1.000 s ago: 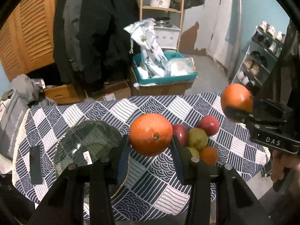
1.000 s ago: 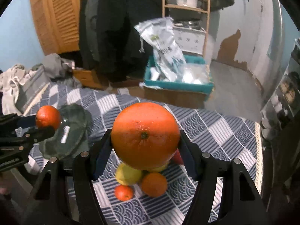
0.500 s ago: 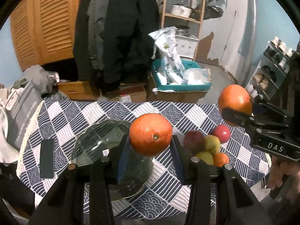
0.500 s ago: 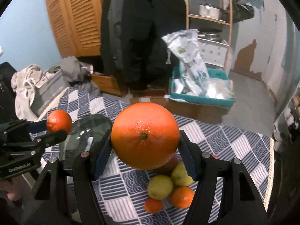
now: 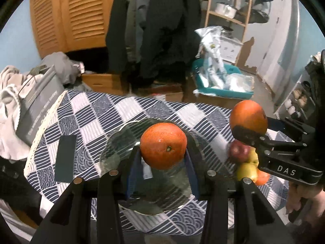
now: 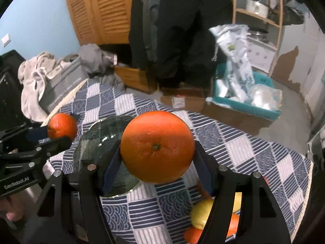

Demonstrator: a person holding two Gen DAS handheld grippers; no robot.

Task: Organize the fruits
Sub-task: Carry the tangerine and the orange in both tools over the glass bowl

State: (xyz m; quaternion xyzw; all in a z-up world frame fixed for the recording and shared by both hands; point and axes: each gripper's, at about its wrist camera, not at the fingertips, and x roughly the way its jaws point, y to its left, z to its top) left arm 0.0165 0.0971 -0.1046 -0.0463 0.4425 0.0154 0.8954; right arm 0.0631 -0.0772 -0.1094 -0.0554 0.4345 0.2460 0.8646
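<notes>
A small orange (image 5: 163, 145) is clamped in the left gripper (image 5: 162, 158) above the glass plate (image 5: 121, 142). A large orange (image 6: 157, 149) is gripped by the right gripper (image 6: 157, 162) beside the plate. Remaining fruit (image 5: 244, 162) is piled on the checked tablecloth (image 5: 97, 109).

Our left hand-held gripper (image 5: 163, 156) is matte black, with angular strut-like arms, round silver screw heads along the top and dark blue pads inside the fingers (image 5: 133, 168). Seen from the right wrist, its side carries white lettering that reads roughly "GenRobot.AI". Our right hand-held gripper (image 6: 157, 158) is built the same way: black arms, silver screws, blue pads. Seen from the left wrist, its body bears a white "DAS" marking. Part of a hand (image 5: 300, 201) wraps its black handle.
</notes>
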